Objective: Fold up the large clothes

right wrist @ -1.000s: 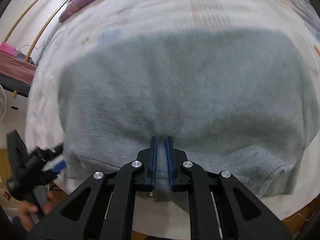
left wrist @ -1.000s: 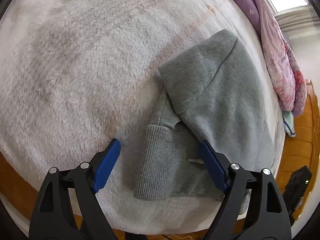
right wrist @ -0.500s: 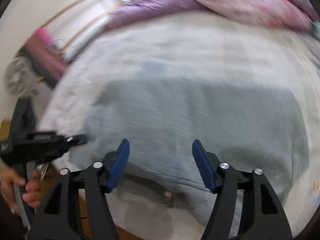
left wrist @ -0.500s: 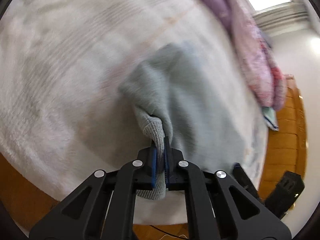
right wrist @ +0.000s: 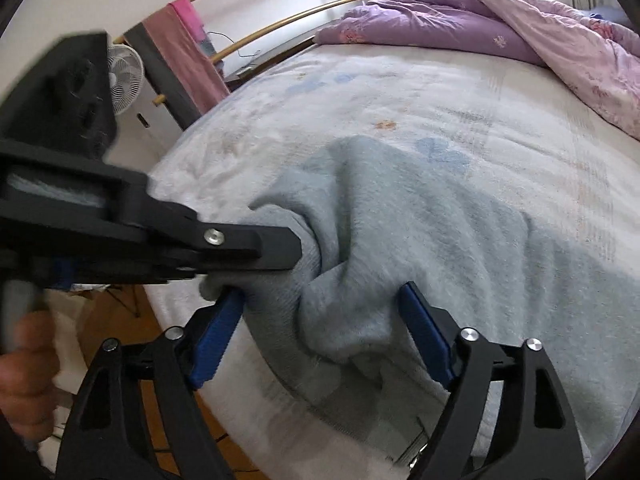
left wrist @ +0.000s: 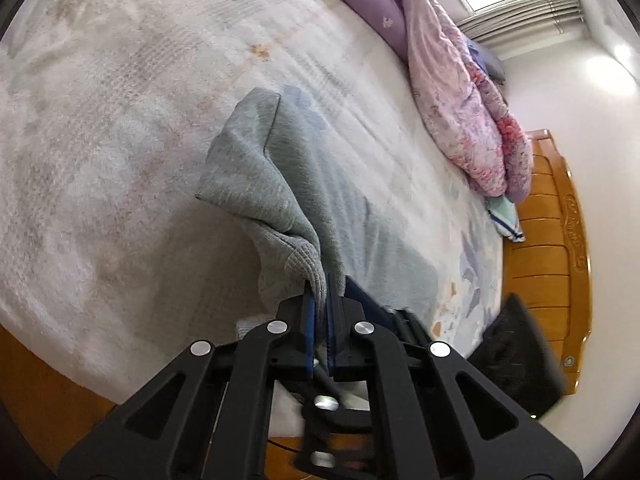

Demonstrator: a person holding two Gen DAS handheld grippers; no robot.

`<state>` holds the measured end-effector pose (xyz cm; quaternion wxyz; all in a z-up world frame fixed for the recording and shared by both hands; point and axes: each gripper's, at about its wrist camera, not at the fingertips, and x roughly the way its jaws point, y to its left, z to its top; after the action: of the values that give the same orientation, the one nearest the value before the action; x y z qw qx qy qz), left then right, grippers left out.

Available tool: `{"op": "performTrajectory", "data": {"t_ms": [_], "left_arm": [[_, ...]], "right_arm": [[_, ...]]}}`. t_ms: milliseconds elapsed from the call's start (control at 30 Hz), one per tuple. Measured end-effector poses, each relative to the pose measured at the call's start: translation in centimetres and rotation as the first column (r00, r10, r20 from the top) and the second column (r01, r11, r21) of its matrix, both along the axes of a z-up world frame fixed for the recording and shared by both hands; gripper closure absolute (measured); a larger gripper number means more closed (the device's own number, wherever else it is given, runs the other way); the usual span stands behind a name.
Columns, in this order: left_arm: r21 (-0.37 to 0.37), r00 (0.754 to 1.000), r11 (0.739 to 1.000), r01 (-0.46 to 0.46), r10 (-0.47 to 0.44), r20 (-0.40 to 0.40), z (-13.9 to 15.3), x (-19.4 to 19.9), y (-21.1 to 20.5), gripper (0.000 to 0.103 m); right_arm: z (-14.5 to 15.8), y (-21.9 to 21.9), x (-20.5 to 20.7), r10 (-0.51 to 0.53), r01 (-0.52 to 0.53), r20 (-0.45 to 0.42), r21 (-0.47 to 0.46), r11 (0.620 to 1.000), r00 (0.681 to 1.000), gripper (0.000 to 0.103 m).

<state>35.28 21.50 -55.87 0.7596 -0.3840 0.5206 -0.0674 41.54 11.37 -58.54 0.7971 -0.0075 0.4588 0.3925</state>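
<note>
Your left hand-held gripper (left wrist: 319, 312) is clamped on the ribbed cuff of the grey sweatshirt (left wrist: 280, 184), its blue pads pressed together with knit cloth between them. From that grip the sleeve rises toward 11 o'clock in the left wrist view, lifted off the bed (left wrist: 120, 120) in a loose peak, while the rest of the garment lies flat on the pale fleece cover, running off toward 4 o'clock.

Your right hand-held gripper (right wrist: 320, 328) stands with its fingers wide apart, straddling a bunched fold of the same sweatshirt (right wrist: 420, 240) near the bed's (right wrist: 400, 92) edge; neither pad visibly presses the cloth. In that view the left hand-held gripper (right wrist: 298, 246) comes in from 9 o'clock, biting the fabric just above the right one's left finger. A purple and pink quilt (right wrist: 500, 36) is heaped at 1 o'clock.
</note>
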Motion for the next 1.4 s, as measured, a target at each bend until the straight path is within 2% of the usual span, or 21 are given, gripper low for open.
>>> {"op": "performTrajectory", "data": {"t_ms": [100, 133, 233, 300, 367, 400, 433, 467, 500, 567, 600, 700, 800, 867, 900, 1000, 1033, 1133, 1267, 1333, 1400], "left_arm": [[0.004, 1.000, 1.000, 0.019, -0.019, 0.010, 0.7, 0.3, -1.1, 0.101], [0.021, 0.999, 0.999, 0.032, -0.032, 0.015, 0.9, 0.4, -1.8, 0.100], [0.075, 0.999, 0.997, 0.035, -0.037, 0.027, 1.7, 0.6, -3.2, 0.099], [0.023, 0.998, 0.999, 0.034, -0.035, 0.060, 2.3, 0.5, -3.7, 0.099], [0.023, 0.993, 0.999, 0.035, -0.037, 0.112, 3.8, 0.4, -4.6, 0.097], [0.011, 0.988, 0.999, 0.030, -0.031, 0.153, 4.7, 0.2, -4.9, 0.087], [-0.009, 0.979, 1.000, 0.019, -0.017, 0.205, 5.9, 0.0, -5.3, 0.059], [-0.006, 0.974, 1.000, 0.003, -0.002, 0.228, 6.6, -0.1, -5.6, 0.040], [0.001, 0.965, 1.000, -0.021, 0.020, 0.261, 7.5, -0.3, -5.9, 0.026], [0.023, 0.960, 0.999, -0.036, 0.028, 0.280, 8.1, -0.2, -6.6, 0.025], [0.037, 0.960, 0.999, -0.034, 0.023, 0.278, 8.1, 0.0, -7.0, 0.025], [0.110, 0.979, 0.994, -0.026, 0.003, 0.202, 6.4, 1.1, -8.6, 0.024], [0.141, 0.993, 0.989, 0.039, -0.054, 0.102, 3.1, 2.4, -11.0, 0.024], [0.161, 0.995, 0.983, 0.090, -0.097, 0.037, 0.7, 3.1, -13.0, 0.024], [0.169, 0.994, 0.980, 0.109, -0.112, 0.008, -0.5, 3.4, -14.1, 0.024], [0.172, 0.984, 0.970, 0.173, -0.163, -0.067, -3.5, 4.2, -17.0, 0.024], [0.184, 0.981, 0.965, 0.187, -0.175, -0.082, -4.1, 4.4, -18.0, 0.024], [0.230, 0.966, 0.940, 0.252, -0.230, -0.120, -5.3, 4.7, -20.6, 0.023], [0.262, 0.952, 0.918, 0.299, -0.266, -0.152, -6.6, 4.9, -21.7, 0.019], [0.242, 0.956, 0.929, 0.281, -0.248, -0.158, -7.1, 5.1, -21.2, 0.015], [0.220, 0.955, 0.935, 0.279, -0.246, -0.168, -7.7, 5.1, -20.8, 0.015]], "right_arm": [[-1.0, 1.0, 0.0, -0.012, 0.012, 0.003, -0.066, 0.998, 1.000, 0.024], [-1.1, 0.9, 0.1, -0.043, 0.044, 0.015, -0.074, 0.996, 0.999, 0.030], [-1.1, -1.1, 1.3, -0.153, 0.152, -0.060, -0.024, 0.988, 0.986, 0.062], [-0.6, -2.4, 1.6, -0.195, 0.197, -0.091, 0.014, 0.980, 0.977, 0.076], [-0.4, -4.1, 2.2, -0.239, 0.251, -0.158, 0.059, 0.966, 0.958, 0.081], [-0.1, -5.6, 2.4, -0.280, 0.305, -0.204, 0.102, 0.947, 0.938, 0.082], [0.0, -7.0, 2.7, -0.310, 0.349, -0.246, 0.135, 0.927, 0.918, 0.083], [0.2, -8.5, 2.7, -0.337, 0.394, -0.287, 0.171, 0.903, 0.897, 0.083], [0.4, -10.8, 2.8, -0.377, 0.463, -0.339, 0.221, 0.859, 0.862, 0.083], [0.9, -13.7, 2.6, -0.424, 0.542, -0.389, 0.270, 0.796, 0.818, 0.084], [0.9, -16.0, 2.5, -0.459, 0.603, -0.432, 0.299, 0.739, 0.776, 0.084], [-0.1, -22.2, 1.7, -0.534, 0.748, -0.542, 0.325, 0.579, 0.649, 0.084], [-1.7, -27.1, 0.2, -0.596, 0.831, -0.590, 0.281, 0.480, 0.544, 0.084], [-3.2, -29.7, -1.1, -0.619, 0.884, -0.641, 0.238, 0.403, 0.455, 0.085], [-4.6, -31.0, -1.6, -0.624, 0.908, -0.672, 0.195, 0.371, 0.399, 0.085], [-8.5, -33.2, -2.6, -0.609, 0.940, -0.747, 0.064, 0.335, 0.267, 0.083], [-9.5, -33.8, -2.9, -0.608, 0.945, -0.756, 0.043, 0.324, 0.243, 0.083], [-10.1, -34.6, -2.9, -0.589, 0.941, -0.769, 0.045, 0.336, 0.247, 0.081], [-8.2, -35.1, -1.8, -0.593, 0.906, -0.747, 0.028, 0.422, 0.299, 0.073], [-7.3, -35.6, -1.4, -0.610, 0.896, -0.732, 0.000, 0.444, 0.303, 0.050], [-6.4, -36.2, -1.6, -0.635, 0.889, -0.704, -0.011, 0.458, 0.318, 0.043]]}}
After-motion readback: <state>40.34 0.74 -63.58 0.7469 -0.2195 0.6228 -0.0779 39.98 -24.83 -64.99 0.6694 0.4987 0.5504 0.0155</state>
